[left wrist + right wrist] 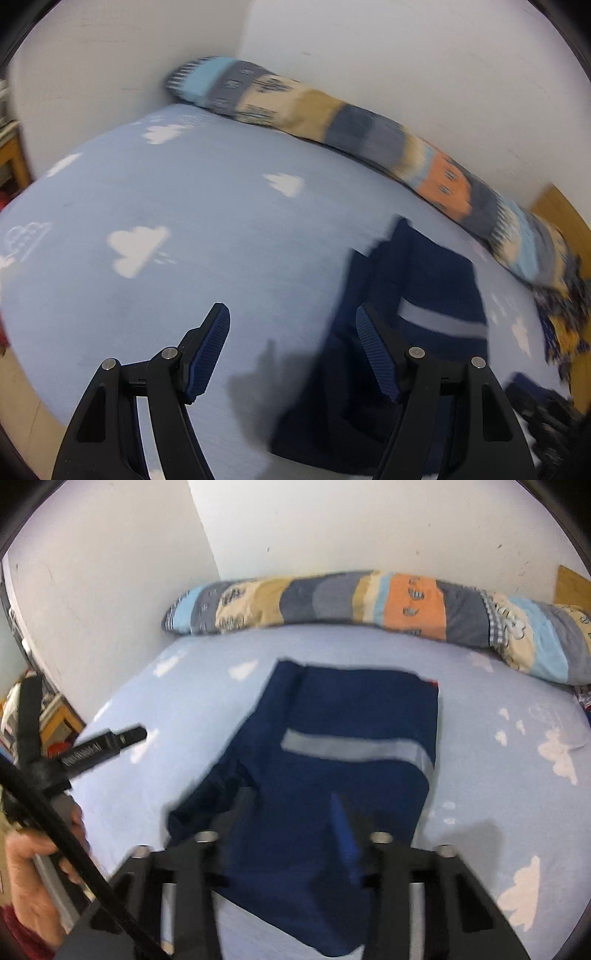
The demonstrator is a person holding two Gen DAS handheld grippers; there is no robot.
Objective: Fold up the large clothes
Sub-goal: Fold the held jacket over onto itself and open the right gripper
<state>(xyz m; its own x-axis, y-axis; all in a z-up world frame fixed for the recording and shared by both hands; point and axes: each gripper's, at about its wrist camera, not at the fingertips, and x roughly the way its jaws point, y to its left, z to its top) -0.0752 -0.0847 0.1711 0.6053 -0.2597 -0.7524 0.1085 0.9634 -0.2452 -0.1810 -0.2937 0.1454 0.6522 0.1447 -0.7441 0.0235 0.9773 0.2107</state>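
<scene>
The navy garment (343,775) is lying partly folded on the blue cloud-print bed sheet (221,206), and the fold is being finished, so the next move is asking for a fresh grip on a free edge. The left gripper (293,354) is hanging wide apart and empty beside the cloth. The right gripper (291,838) is blurring over the cloth, so I cannot tell whether its tongs are pinching anything, and the garment's near edge is hiding behind them.

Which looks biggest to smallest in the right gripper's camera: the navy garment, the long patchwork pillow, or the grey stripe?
1. Navy garment, though it lies nearer the camera, which flatters it.
2. Patchwork pillow, longer but slimmer, and farther away.
3. Grey stripe, clearly smallest.
</scene>
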